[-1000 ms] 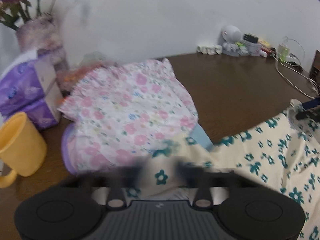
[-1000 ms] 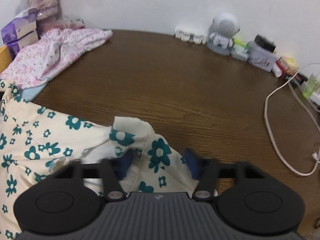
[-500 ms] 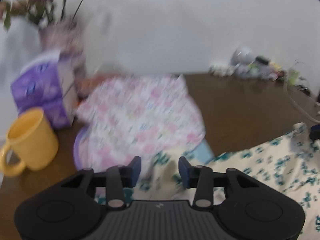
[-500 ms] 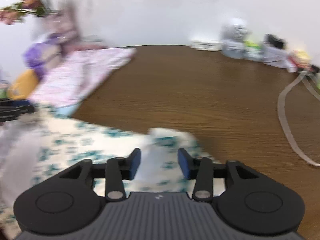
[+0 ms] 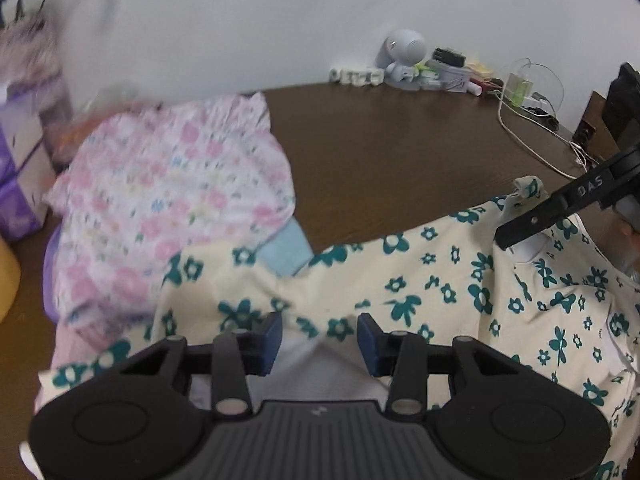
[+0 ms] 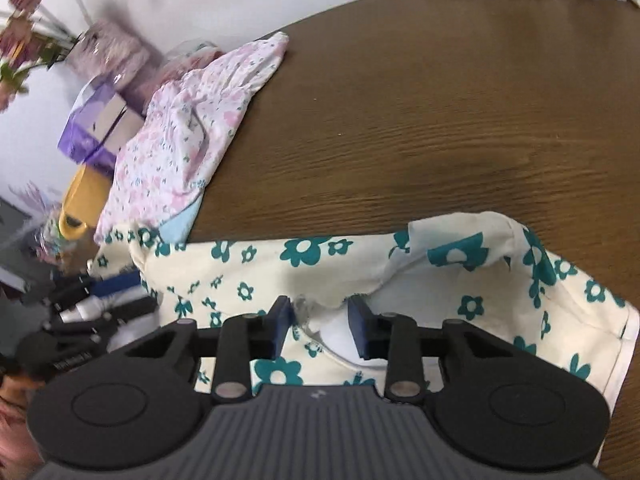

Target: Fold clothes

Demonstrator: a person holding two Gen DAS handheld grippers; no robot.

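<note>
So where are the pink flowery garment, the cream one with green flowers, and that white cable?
pink flowery garment (image 5: 168, 200): left wrist view, middle of its cloth.
cream garment with green flowers (image 6: 320, 256): right wrist view, its flat far edge.
white cable (image 5: 524, 144): left wrist view, a stretch lying on the table.

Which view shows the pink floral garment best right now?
The right wrist view: the pink floral garment lies sharp and nearly whole, draped from the tissue box toward the cream garment. The left wrist view shows it larger but motion-blurred, its lower edge overlapped by the cream garment.
</note>
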